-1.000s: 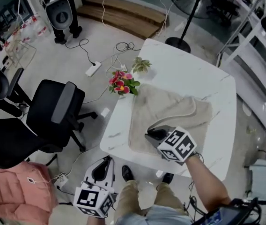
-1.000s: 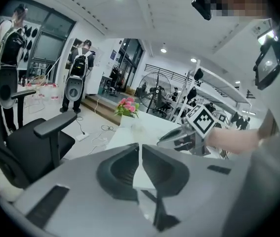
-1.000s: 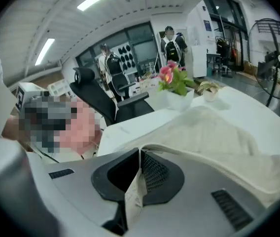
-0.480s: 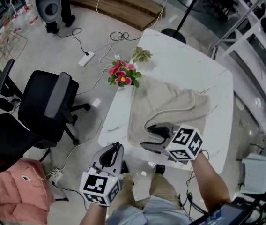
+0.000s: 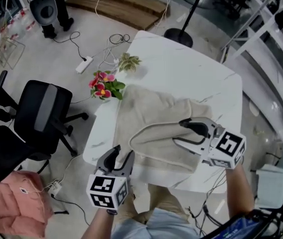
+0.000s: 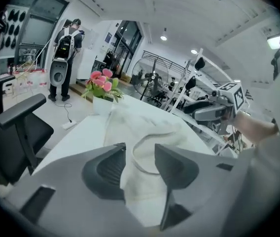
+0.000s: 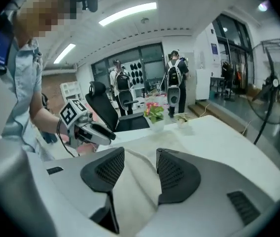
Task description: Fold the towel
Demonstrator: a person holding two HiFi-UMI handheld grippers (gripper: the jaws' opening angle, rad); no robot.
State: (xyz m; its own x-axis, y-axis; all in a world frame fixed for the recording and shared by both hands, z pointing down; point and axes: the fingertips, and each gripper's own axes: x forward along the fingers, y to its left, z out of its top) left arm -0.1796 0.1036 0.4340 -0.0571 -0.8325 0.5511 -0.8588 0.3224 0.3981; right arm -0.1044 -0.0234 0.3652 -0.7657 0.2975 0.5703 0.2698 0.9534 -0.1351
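Observation:
A beige towel [image 5: 151, 113] lies partly folded on the white table [image 5: 191, 73], one flap doubled over its near half. My left gripper [image 5: 120, 154] sits at the towel's near-left corner by the table's edge. Its jaws have just been opening and stand open, with towel [image 6: 145, 132] showing between them. My right gripper [image 5: 178, 132] hovers over the towel's right part. Its jaws have just been closing a little but stay open, and the towel [image 7: 137, 181] fills the gap in the right gripper view. I cannot see the pads pressing on the cloth.
A pot of pink flowers [image 5: 103, 85] and a small green plant [image 5: 129, 61] stand at the table's far-left edge. A black office chair [image 5: 42, 113] is left of the table. Cables and a power strip [image 5: 84, 63] lie on the floor, with a fan stand [image 5: 179, 34] beyond.
The right gripper let go of the towel's near edge, opened, then rose and moved right. The left gripper came up from below the table's edge to the towel's corner and opened.

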